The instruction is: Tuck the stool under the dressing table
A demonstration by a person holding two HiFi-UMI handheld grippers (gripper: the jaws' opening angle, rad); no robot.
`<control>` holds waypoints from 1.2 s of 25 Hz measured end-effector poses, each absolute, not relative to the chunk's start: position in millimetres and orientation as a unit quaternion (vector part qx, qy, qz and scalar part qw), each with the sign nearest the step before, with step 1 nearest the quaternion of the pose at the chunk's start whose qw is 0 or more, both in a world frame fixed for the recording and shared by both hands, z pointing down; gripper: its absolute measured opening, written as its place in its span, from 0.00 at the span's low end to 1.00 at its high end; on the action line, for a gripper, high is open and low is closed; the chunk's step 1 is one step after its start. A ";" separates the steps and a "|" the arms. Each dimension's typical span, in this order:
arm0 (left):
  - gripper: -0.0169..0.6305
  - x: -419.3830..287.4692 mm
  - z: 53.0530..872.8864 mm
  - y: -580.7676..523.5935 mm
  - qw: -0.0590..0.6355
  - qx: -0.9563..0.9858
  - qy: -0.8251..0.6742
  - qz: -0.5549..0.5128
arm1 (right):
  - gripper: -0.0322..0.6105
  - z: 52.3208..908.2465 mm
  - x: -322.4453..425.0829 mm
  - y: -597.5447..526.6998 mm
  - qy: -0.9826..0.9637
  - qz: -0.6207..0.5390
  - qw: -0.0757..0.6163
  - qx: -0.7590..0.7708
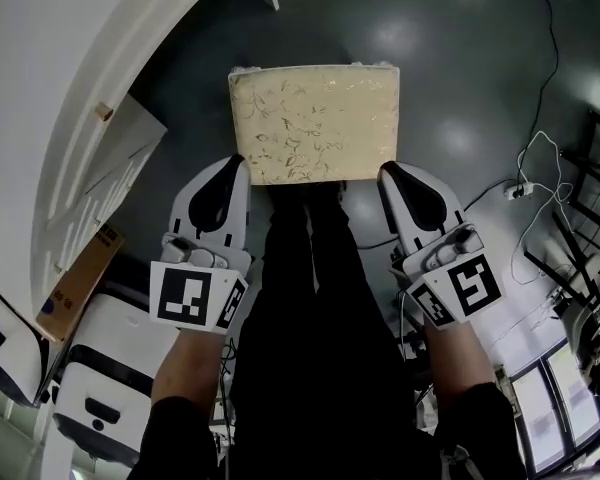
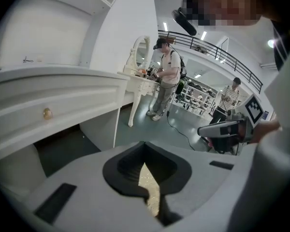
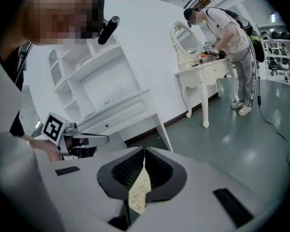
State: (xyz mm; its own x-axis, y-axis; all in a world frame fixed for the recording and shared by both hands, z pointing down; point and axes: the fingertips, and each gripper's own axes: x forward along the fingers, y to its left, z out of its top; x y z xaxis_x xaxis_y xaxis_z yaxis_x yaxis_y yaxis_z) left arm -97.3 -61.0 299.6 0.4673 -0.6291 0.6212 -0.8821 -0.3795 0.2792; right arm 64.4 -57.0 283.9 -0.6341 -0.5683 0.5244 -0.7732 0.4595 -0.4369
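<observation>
Stool (image 1: 313,123) with a cream leaf-patterned cushion is standing on the dark floor (image 1: 460,58), beside the white dressing table (image 1: 80,128), not under it. Left gripper (image 1: 237,164) and right gripper (image 1: 389,172) are hovering at its near edge, jaws pressed together, gripping nothing.

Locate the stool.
Head view, centre: the stool stands on the dark floor, right of the white dressing table, with the left gripper and right gripper at its near corners.

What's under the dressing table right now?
Left gripper view shows only dark floor under the dressing table; the far back is shadowed. The stool stands outside it, in the open.
</observation>
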 end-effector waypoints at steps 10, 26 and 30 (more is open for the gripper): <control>0.04 -98.7 394.8 -49.1 0.338 0.795 -0.445 0.237 | 0.09 383.8 67.2 -32.3 -0.833 0.361 0.200 0.369; 0.61 -118.1 505.8 -18.3 0.441 0.739 -0.442 0.252 | 0.54 490.5 108.8 -13.3 -0.790 0.403 0.282 0.366; 0.73 -120.8 522.0 -10.7 0.444 0.731 -0.446 0.265 | 0.58 501.8 112.0 -15.4 -0.790 0.404 0.284 0.364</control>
State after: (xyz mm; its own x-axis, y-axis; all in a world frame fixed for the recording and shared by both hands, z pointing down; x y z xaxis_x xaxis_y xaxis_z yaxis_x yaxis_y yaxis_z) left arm -120.8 -10.7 522.0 0.4619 -0.4164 0.7831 -0.8869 -0.2075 0.4127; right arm 112.0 -15.4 501.8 -0.5733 -0.3465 0.7425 -0.8047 0.4084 -0.4308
